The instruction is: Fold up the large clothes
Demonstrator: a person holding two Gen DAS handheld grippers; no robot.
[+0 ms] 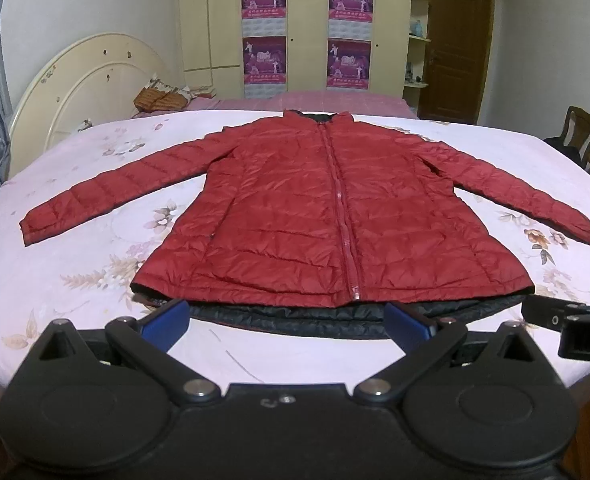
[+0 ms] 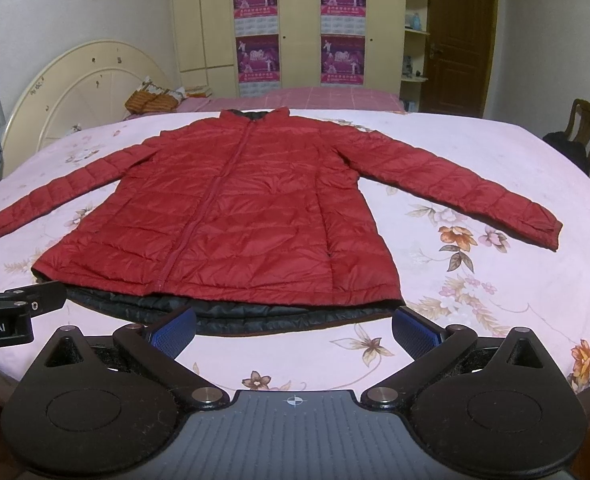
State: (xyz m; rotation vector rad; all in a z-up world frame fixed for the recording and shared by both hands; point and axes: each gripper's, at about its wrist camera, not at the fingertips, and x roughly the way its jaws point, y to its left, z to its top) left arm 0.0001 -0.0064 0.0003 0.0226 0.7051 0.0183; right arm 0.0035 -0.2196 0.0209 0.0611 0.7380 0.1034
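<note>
A red quilted jacket [image 1: 319, 208] [image 2: 231, 208] lies flat on the bed, zipped, front up, both sleeves spread out to the sides. Its black lining [image 1: 319, 320] [image 2: 255, 314] shows along the near hem. My left gripper [image 1: 287, 320] hovers open just in front of the hem, nothing between its blue pads [image 1: 167, 320]. My right gripper [image 2: 293, 326] is also open, near the hem's right end, with its blue pads [image 2: 415, 328] apart and empty. Each gripper's edge shows in the other view.
The bed has a pink floral sheet [image 1: 75, 280] [image 2: 475, 300]. A cream round headboard [image 1: 83, 80] stands at left, with a brown patterned pillow [image 1: 161, 98] behind the jacket. A wardrobe with posters [image 1: 307, 28], a wooden door [image 1: 459, 40] and a chair [image 1: 579, 132] stand beyond.
</note>
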